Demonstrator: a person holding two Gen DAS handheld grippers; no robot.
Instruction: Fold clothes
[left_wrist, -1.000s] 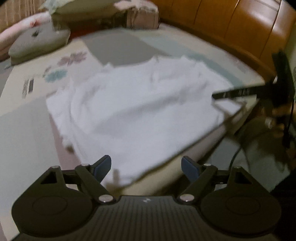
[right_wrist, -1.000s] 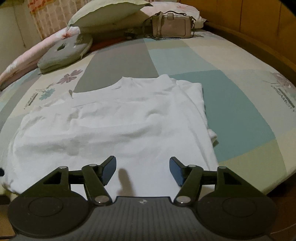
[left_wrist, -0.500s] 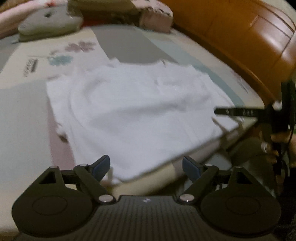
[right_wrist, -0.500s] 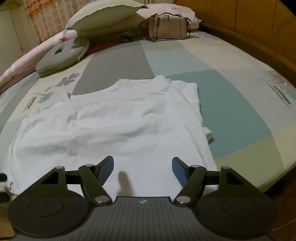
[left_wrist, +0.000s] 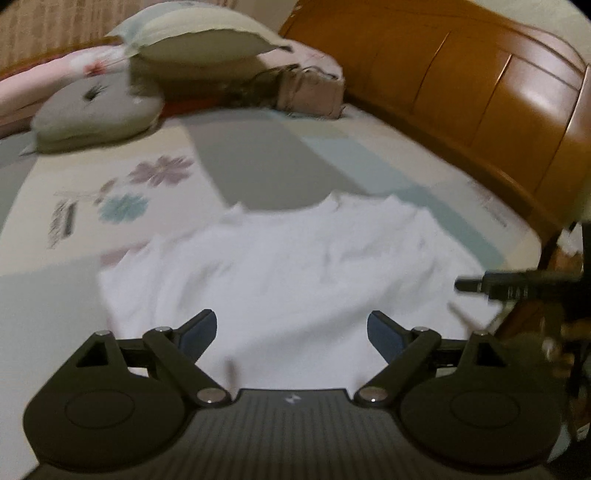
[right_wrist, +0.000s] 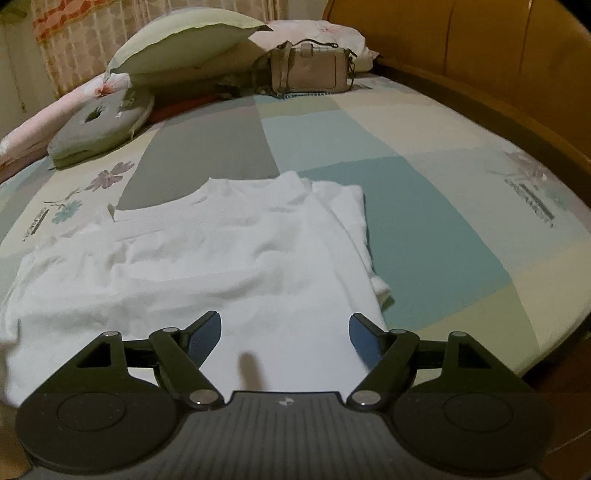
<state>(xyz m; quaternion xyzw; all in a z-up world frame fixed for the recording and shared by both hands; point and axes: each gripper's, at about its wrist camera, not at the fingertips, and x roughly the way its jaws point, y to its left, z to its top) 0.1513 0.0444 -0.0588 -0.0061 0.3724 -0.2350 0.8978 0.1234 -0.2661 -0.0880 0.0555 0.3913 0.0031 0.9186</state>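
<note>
White T-shirt (right_wrist: 207, 266) spread on bed (right_wrist: 443, 221), neckline at far end, hem nearest both claws. Right-side sleeve looks doubled in along the body, layers stacked ahead and right of right claw (right_wrist: 285, 334); left sleeve spread out beyond that claw's left finger. Wrinkled across the middle.

Right claw: fingers parted wide, nothing between them, poised just above hem. Left claw (left_wrist: 291, 332): likewise spread and empty, over near edge of shirt; view smeared by motion. Part of right-hand tool seen far right of left claw, off bed edge.

Ahead, well beyond shirt: grey cushion (right_wrist: 99, 125), green pillow (right_wrist: 184, 44), beige handbag (right_wrist: 310, 68), wooden headboard (left_wrist: 461, 85) to the right.

Step in hand, as judged: fits either a lengthwise fold partly made, with one side turned in, or a garment merely lying rumpled that way. Cannot settle which.

Next move, whichever it is, calls for: pinching a single edge cleanly without catching bed sheet beneath; both claws lifting level so cloth does not skew; watching stacked right-side layers, likely to slip apart if dragged.
</note>
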